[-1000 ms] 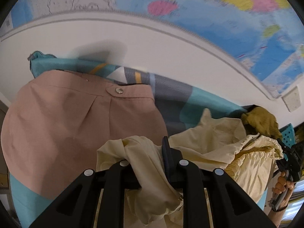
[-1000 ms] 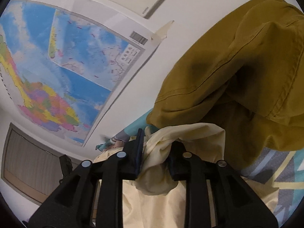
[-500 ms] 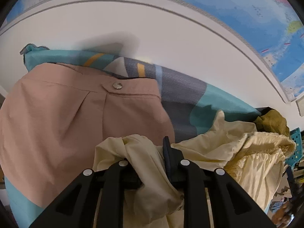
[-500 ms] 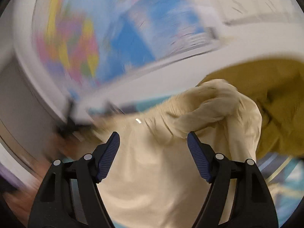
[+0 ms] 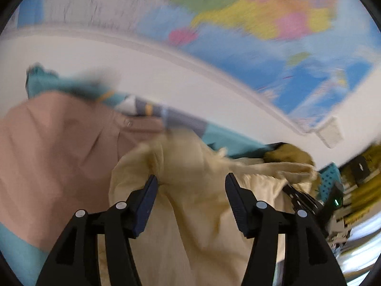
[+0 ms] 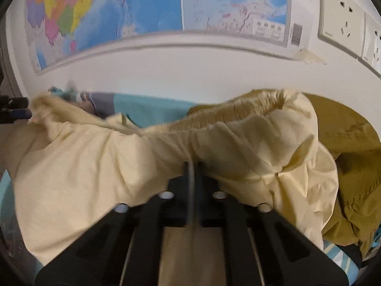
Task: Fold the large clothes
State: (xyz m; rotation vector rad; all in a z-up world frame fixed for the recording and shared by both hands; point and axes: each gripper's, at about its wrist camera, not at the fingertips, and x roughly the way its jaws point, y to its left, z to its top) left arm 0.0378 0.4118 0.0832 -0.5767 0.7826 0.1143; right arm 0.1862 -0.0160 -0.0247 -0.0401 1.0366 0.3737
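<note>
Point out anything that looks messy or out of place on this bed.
The cream garment is bunched, not flat; its elastic waistband gapes over the olive garment. The right gripper is shut on the cream cloth; the left gripper has just opened. The map's taped corner looks crooked.

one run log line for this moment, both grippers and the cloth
left gripper: open, jaws just opened, cream garment loose between | right gripper: shut on cream garment, near waistband | pink garment: flat, beside
</note>
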